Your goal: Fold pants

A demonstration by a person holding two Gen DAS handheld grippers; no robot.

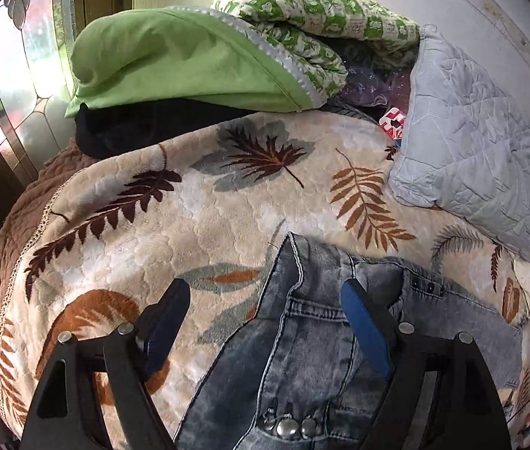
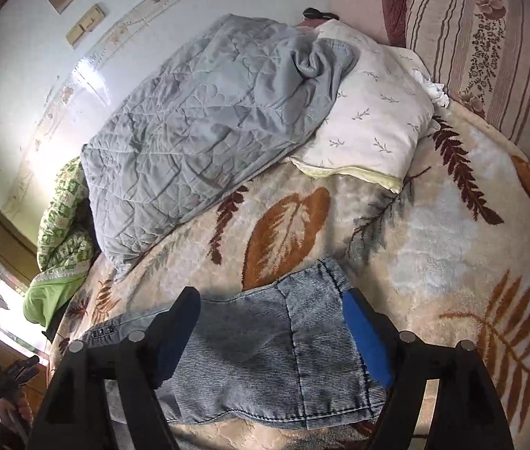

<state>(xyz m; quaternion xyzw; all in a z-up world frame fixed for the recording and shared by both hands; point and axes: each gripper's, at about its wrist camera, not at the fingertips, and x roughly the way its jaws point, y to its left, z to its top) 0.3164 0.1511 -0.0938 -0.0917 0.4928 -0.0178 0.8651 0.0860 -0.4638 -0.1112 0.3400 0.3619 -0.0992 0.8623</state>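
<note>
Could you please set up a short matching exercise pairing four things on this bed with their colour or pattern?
Things:
1. pants
2. quilted blanket
3. pillow
4. bed cover

Descriptions:
A. white with small leaf sprigs
B. cream plush with brown fern leaves
C. washed grey-blue denim
D. plain pale grey-blue, stitched

Pairs: 1-C, 2-D, 3-A, 4-B
</note>
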